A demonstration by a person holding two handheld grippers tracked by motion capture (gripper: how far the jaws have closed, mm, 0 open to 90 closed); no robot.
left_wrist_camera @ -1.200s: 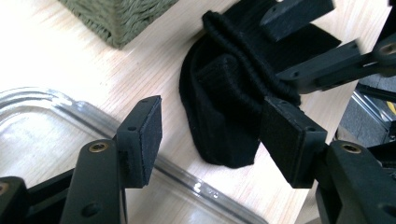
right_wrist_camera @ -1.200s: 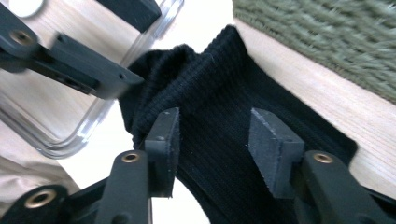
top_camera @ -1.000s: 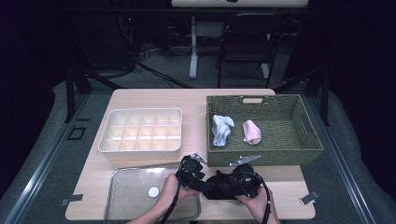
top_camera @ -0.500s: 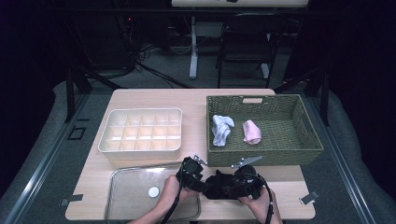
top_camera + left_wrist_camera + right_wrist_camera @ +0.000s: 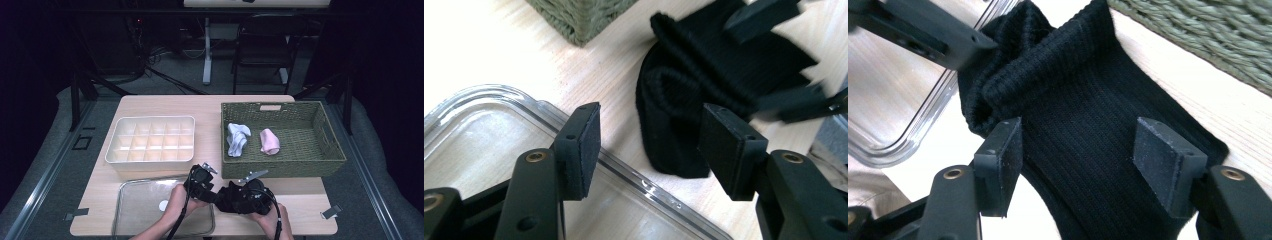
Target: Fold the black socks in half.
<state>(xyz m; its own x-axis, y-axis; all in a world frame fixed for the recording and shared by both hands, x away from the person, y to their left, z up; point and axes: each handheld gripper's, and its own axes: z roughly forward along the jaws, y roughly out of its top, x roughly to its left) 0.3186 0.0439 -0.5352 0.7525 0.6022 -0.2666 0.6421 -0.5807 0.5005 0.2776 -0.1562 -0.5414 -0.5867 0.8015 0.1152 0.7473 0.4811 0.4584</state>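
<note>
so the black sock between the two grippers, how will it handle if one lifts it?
Probably floppy: the black sock is ribbed knit, bunched into soft folds at its cuff, so free ends would likely droop. It looks light for its size. Slipping seems unlikely, since the ribbing should catch on the left gripper and right gripper. Being flat cloth, it shouldn't roll.

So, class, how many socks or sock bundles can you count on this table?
3: a white sock and a pink bundle in the woven basket, and a black sock on the table between the grippers. Others may be hidden.
</note>
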